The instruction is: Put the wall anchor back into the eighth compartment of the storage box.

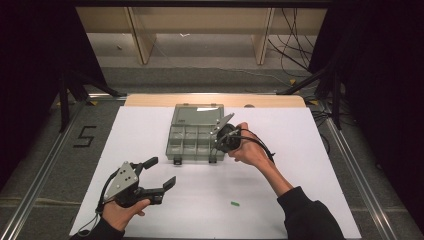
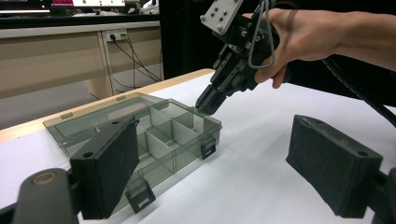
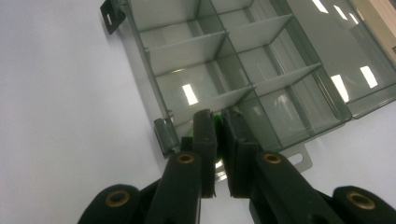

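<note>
A clear grey compartment box (image 1: pixel 174 145) lies open at the middle of the white table, its lid (image 1: pixel 197 114) folded flat behind it. My right gripper (image 1: pixel 217 147) points down at the box's front right corner, shut on a small green piece (image 3: pixel 217 120) that peeks out between its tips. In the right gripper view the jaws (image 3: pixel 219 117) hang over a corner compartment of the box (image 3: pixel 187 46). From the left gripper view, the right gripper (image 2: pixel 206 106) hovers at the box's rim (image 2: pixel 208 122). My left gripper (image 1: pixel 161 172) rests open near the front left, with nothing between its fingers.
Another small green piece (image 1: pixel 234 203) lies on the white table near the front edge, right of centre. Black latches (image 2: pixel 140 198) stick out from the box's front side. A wooden strip (image 1: pixel 215 100) borders the table's far edge.
</note>
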A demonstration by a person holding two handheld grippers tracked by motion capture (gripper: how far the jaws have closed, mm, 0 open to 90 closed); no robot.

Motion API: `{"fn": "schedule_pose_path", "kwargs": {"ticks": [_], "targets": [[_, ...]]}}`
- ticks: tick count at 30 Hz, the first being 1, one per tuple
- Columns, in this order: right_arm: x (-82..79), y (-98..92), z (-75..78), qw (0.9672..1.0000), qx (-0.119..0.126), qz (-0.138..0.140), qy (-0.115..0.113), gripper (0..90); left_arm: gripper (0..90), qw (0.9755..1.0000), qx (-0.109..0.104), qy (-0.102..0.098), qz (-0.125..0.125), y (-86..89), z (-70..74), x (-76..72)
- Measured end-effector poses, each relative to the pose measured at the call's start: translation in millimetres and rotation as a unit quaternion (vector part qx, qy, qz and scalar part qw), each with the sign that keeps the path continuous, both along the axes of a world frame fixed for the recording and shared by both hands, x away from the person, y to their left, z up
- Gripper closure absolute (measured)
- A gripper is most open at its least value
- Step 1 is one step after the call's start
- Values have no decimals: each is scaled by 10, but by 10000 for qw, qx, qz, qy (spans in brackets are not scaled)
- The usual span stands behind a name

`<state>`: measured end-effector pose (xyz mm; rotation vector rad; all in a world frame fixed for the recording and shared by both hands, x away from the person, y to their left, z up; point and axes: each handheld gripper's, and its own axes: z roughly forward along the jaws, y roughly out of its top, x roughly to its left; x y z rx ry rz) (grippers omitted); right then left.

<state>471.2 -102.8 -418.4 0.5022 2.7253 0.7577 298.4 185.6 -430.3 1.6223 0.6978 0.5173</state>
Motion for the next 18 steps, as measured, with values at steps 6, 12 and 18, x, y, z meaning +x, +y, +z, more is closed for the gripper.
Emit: {"fn": "schedule_pose_path", "kwargs": {"ticks": [6,12,18], "targets": [[79,70,-97,10000,8,-71,-15,847,158,10000,-3,5,-4,0,-1,0],[85,113,-138,9998,-57,-202,-2,786,158,10000,-31,15,0,5,-2,3],[92,57,-93,9995,50,-319,-21,650,158,10000,-36,16,4,3,1,4]]}}
